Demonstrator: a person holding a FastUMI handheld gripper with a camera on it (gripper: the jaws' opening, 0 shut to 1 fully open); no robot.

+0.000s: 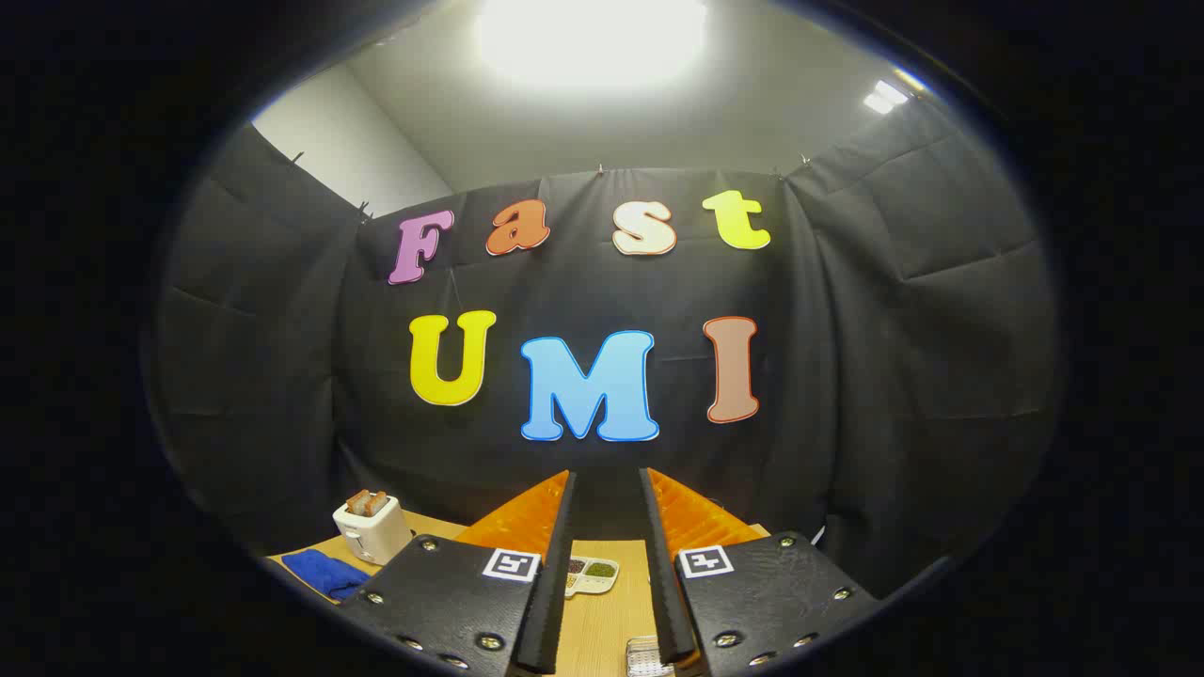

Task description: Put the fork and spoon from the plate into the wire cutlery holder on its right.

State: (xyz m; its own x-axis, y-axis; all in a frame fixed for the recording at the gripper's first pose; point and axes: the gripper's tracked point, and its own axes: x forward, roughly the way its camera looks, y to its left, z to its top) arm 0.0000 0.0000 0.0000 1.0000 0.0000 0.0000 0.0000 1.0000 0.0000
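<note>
Table (602, 621): light wood, black cloth wall behind.
Toaster (370, 529): white, bread inside, beside blue cloth (324, 572).
Tray (591, 574): small, seeds inside.
Wire cutlery holder (645, 655): low between fingers.
Gripper (607, 489): partly open, holding nothing.

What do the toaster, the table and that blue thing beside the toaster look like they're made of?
The toaster looks like glossy cream plastic or enamelled metal; its smooth shell catches the light. The table seems to be pale wood or wood laminate, with a faint straight grain. The blue cloth looks like soft, matt fabric, lying rumpled. The hand-held gripper is open and holds nothing.
</note>
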